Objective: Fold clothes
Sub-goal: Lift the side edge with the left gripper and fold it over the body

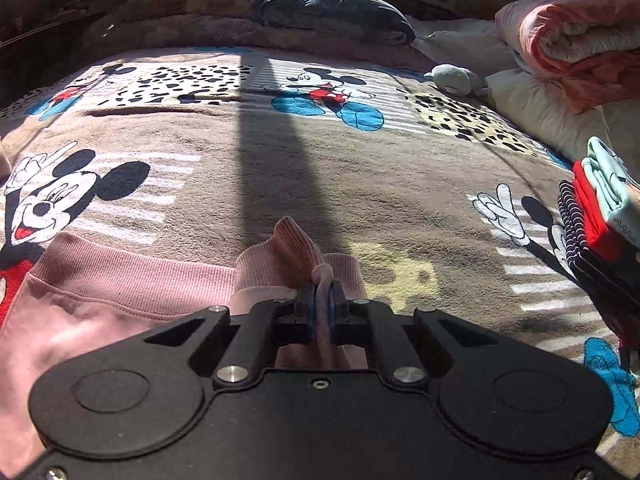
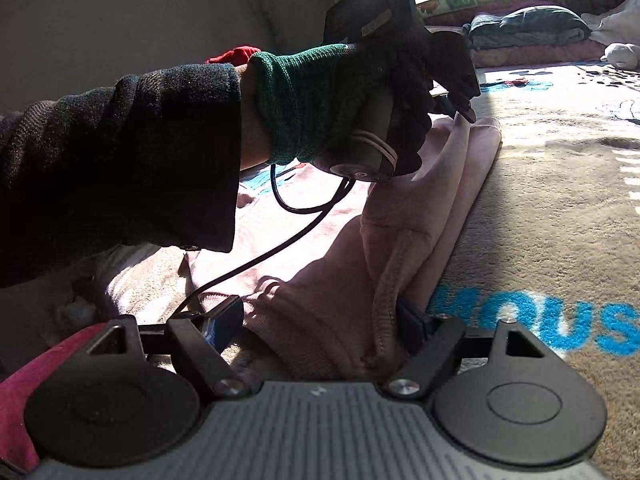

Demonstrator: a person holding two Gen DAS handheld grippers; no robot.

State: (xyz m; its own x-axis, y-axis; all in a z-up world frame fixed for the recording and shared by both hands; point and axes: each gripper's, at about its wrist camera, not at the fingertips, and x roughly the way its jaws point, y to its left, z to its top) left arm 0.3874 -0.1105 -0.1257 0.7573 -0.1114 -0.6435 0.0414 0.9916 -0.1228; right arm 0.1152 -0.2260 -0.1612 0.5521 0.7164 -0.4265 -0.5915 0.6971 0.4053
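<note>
The left wrist camera sits low behind the left gripper (image 1: 322, 300), facing across the cartoon-print blanket (image 1: 280, 168) toward folded bedding at 12 o'clock; a stack of folded clothes (image 1: 600, 216) lies at 3 o'clock. The right wrist camera sits just above the pink garment (image 2: 328, 280), behind the right gripper (image 2: 320, 320) (fingers spread wide), facing the gloved hand (image 2: 380, 80) at 12 o'clock. Both views share blanket, garment and the dark pillow (image 1: 340, 12).

Ahead of my left gripper (image 1: 322, 300) open blanket (image 1: 280, 168), folded stack (image 1: 600, 220) crowding the right edge, plush toy (image 1: 456, 78) and rolled bedding (image 1: 576, 40) blocking far right, gloved hand (image 2: 384, 92) overhanging my right gripper's (image 2: 320, 320) path.
</note>
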